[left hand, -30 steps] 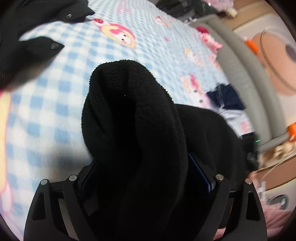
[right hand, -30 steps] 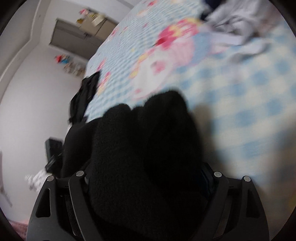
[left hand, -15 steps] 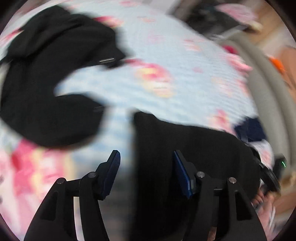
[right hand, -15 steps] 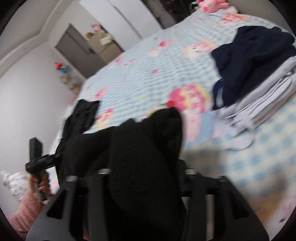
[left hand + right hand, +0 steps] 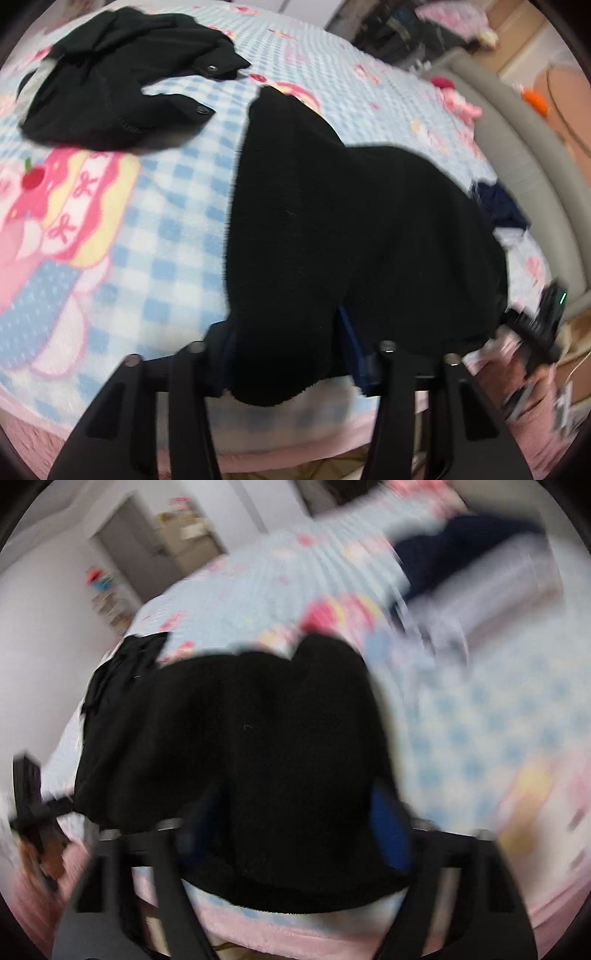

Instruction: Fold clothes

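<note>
A black fleece garment (image 5: 332,229) lies spread on the blue checked bed blanket, near the bed's front edge. My left gripper (image 5: 288,350) is shut on the garment's near left edge, with fleece filling the gap between the blue pads. My right gripper (image 5: 295,830) is shut on the other near edge of the same garment (image 5: 240,746); that view is blurred. The right gripper's body (image 5: 543,325) shows at the right of the left wrist view, the left one (image 5: 29,794) at the left of the right wrist view.
A second black garment with snap buttons (image 5: 122,77) lies crumpled at the bed's far left. A stack of folded clothes with a navy piece on top (image 5: 461,554) sits at the far right. A grey padded bed frame (image 5: 517,140) runs along the right side.
A second ago both grippers held the fleece bunched up above the bed. It now lies spread flat on the blanket near the front edge, and both grippers grip its near edge.
</note>
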Action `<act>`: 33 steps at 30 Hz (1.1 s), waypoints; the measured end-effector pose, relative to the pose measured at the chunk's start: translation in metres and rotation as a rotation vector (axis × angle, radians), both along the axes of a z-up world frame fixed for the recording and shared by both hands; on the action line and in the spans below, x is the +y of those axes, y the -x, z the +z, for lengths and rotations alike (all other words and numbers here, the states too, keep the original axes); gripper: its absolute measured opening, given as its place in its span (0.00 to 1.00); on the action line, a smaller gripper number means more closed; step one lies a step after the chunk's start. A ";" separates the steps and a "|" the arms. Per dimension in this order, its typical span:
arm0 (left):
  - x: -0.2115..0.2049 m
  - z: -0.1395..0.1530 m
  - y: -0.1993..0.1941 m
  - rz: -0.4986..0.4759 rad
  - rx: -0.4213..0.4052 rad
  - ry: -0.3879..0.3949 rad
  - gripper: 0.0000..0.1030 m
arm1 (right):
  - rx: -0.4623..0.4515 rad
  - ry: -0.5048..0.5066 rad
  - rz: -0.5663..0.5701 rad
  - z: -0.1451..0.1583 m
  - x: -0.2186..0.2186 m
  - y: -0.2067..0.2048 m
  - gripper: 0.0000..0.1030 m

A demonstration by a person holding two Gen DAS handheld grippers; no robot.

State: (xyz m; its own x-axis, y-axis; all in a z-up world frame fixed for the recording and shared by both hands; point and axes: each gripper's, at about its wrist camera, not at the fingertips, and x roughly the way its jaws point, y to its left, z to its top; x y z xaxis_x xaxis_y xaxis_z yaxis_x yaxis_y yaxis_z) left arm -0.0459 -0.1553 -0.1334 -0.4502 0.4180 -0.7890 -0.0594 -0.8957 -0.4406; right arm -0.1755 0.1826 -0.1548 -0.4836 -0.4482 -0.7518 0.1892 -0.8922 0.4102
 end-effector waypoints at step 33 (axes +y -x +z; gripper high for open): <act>0.103 -0.026 -0.055 -0.089 0.064 0.077 0.41 | -0.069 -0.229 0.271 -0.020 -0.074 -0.078 0.53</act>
State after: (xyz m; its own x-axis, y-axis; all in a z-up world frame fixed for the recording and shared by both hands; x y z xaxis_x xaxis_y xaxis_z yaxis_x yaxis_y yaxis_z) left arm 0.0094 -0.0526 -0.1593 -0.4641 0.3979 -0.7914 -0.1659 -0.9167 -0.3636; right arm -0.0970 0.1081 -0.1745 -0.3151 -0.3691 -0.8744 0.4100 -0.8838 0.2253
